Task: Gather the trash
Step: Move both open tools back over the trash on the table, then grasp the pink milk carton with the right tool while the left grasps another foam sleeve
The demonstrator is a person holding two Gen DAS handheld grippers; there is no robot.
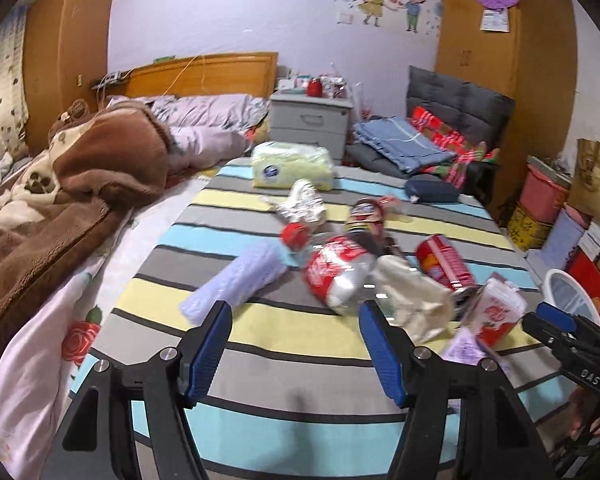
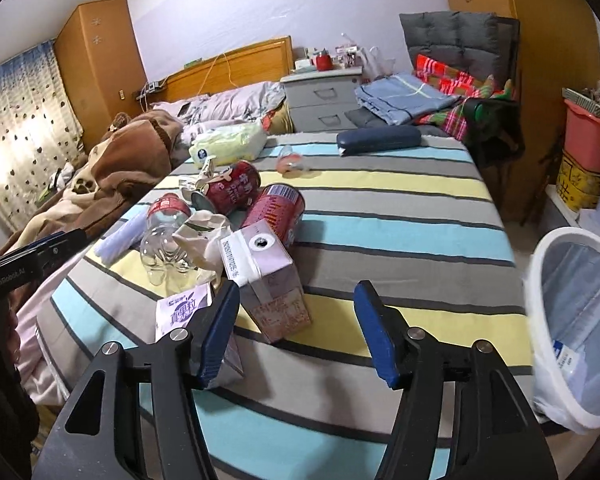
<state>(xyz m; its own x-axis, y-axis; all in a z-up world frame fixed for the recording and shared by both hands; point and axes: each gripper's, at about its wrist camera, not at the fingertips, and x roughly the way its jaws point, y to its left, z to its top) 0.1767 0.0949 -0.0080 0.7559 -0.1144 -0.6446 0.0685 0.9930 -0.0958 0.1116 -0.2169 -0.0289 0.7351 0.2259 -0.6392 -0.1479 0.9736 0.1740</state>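
We hold both tools low over the striped bedspread. The left gripper is released, blue pads spread wide, nothing between them; its tips sit at lower centre of the left view, just short of the clear plastic bottle with a red label. The right gripper is likewise spread and empty, at lower centre of its view; the pink-and-white drink carton stands just beyond, closer to the left finger (contact cannot be judged).

The trash lies in one heap, centre-left of the right view: two dark red cans on their sides, a crumpled cream paper wrapper, the bottle, the carton, and a flat purple-printed sachet partly under the left finger. A pale ribbed plastic tube lies left of the bottle in the left view.

A white-rimmed bin lined with a clear bag stands at the right edge, beside the bed. A pale green tissue pack and a navy blue case rest farther up.
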